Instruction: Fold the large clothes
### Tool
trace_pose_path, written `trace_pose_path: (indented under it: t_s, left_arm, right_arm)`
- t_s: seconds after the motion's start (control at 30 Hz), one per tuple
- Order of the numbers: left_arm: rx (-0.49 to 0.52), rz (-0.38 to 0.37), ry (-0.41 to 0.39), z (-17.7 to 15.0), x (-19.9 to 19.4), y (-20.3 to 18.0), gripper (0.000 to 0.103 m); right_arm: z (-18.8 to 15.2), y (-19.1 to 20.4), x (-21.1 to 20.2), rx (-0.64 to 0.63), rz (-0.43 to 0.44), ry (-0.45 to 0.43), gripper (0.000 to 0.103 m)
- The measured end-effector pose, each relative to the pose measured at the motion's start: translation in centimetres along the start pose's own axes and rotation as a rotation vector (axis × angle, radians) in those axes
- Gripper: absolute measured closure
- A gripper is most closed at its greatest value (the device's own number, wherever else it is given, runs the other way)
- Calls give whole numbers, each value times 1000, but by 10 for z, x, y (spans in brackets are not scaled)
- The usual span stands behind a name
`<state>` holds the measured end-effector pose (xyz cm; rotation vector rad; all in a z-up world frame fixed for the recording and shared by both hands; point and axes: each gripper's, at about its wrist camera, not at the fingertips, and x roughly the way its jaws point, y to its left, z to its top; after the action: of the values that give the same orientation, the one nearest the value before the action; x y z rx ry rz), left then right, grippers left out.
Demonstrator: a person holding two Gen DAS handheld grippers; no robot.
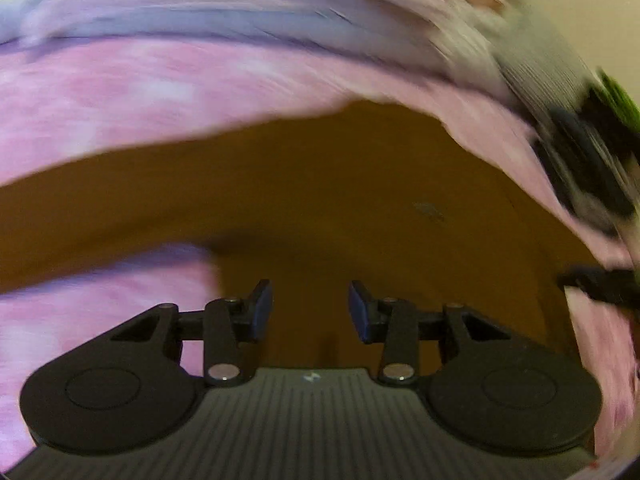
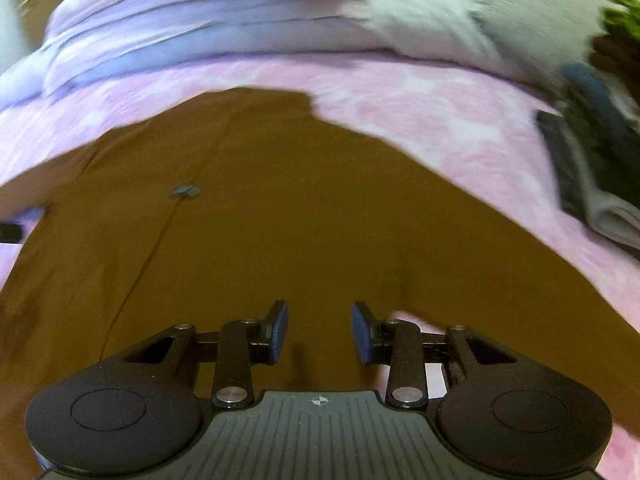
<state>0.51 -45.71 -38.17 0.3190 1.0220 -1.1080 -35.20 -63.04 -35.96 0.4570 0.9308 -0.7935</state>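
A large brown garment (image 1: 320, 184) lies spread flat on a pink patterned bedcover (image 1: 120, 92). In the right wrist view the same brown garment (image 2: 300, 208) fills the middle, with a long seam and a small grey tag (image 2: 185, 191) on its left part. My left gripper (image 1: 310, 312) hovers open just above the brown cloth, close to its left edge, nothing between its blue pads. My right gripper (image 2: 319, 332) is open too, low over the garment near its right edge, holding nothing. Both views are motion-blurred.
Lilac and white bedding (image 2: 192, 12) is piled at the far side of the pink bedcover (image 2: 440, 116). Folded dark and grey clothes (image 2: 592, 176) sit at the right, with something green (image 2: 620, 12) behind them. The other gripper's black tip (image 1: 600, 284) shows at the right edge.
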Motion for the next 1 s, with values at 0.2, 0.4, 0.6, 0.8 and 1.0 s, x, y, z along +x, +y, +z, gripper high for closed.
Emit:
trace_pose_path:
  t_s: [0.2,0.4,0.6,0.8,1.0]
  left_arm:
    - [106,97,152,-86,-16,-26,69]
    - [37,172,275,-178,-87,-21,69]
    - [32,178,319,-212,-119,-18,68]
    - [12,189,265,-202,-187,-28,66]
    - [56,186,116,-173,-291,-60,52]
  right_arm:
    - [-89,29,-23,-132,74,177,71]
    - [-185,28,-91,-90,46,271,70]
    - [-217,25,-107,140,-44,444,69]
    - [-213,41,-180,362,-48,335,64]
    - [-141,77,-264,410,27,118,34]
